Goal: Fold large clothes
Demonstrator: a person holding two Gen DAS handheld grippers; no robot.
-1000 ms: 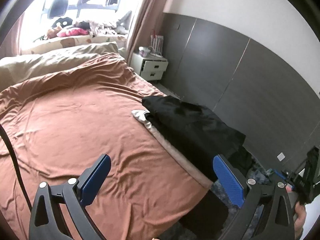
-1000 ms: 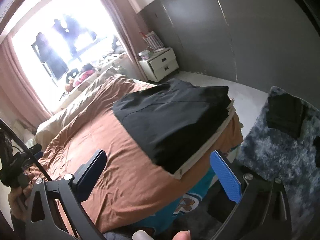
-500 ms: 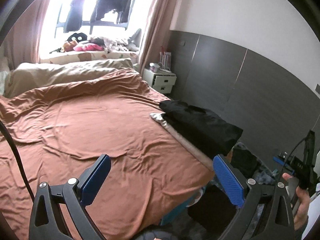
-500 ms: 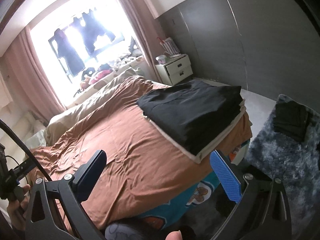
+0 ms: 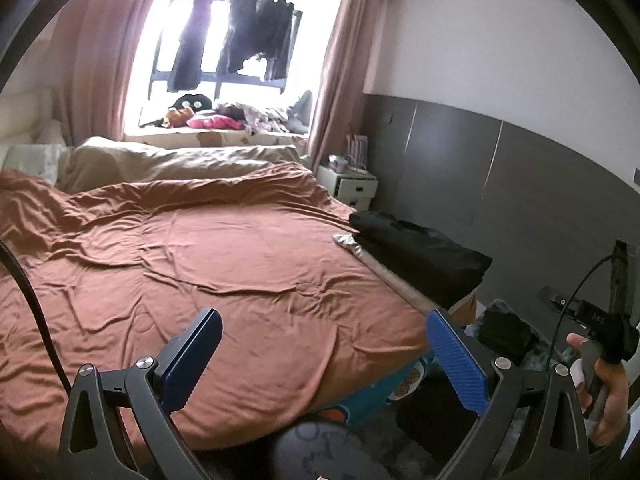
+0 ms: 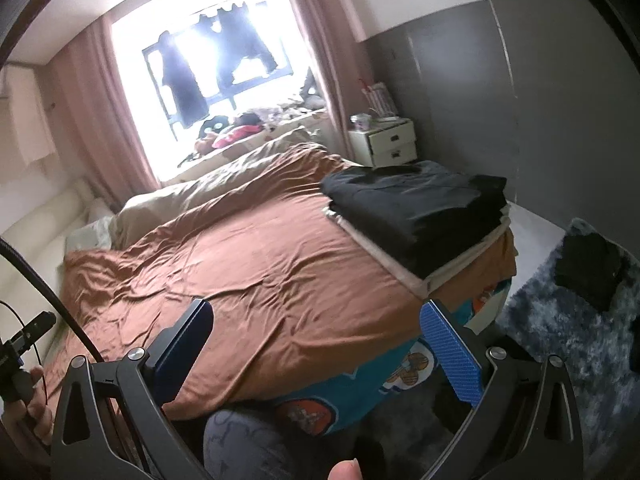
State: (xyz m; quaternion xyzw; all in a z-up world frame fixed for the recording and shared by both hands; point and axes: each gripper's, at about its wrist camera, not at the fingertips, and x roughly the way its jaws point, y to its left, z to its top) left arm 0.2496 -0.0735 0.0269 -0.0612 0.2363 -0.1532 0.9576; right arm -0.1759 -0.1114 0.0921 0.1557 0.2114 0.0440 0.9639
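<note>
A stack of folded clothes, black on top (image 5: 416, 254) with pale ones beneath, lies at the right edge of the brown bed cover (image 5: 200, 272); it also shows in the right wrist view (image 6: 416, 212). My left gripper (image 5: 324, 354) is open and empty, held above the bed's foot, well short of the stack. My right gripper (image 6: 316, 346) is open and empty, also back at the foot of the bed. A dark garment (image 6: 588, 272) lies on the grey rug (image 6: 560, 332) on the floor to the right.
A white nightstand (image 5: 354, 190) stands beyond the stack by the grey wall panels. Beige pillows (image 5: 180, 160) lie at the head of the bed. Clothes hang in the bright window (image 5: 232, 40). A teal patterned sheet (image 6: 360, 384) shows under the cover at the bed's foot.
Both grippers have drawn back and up from the stack, which now looks smaller and farther. Both stay open and empty.
</note>
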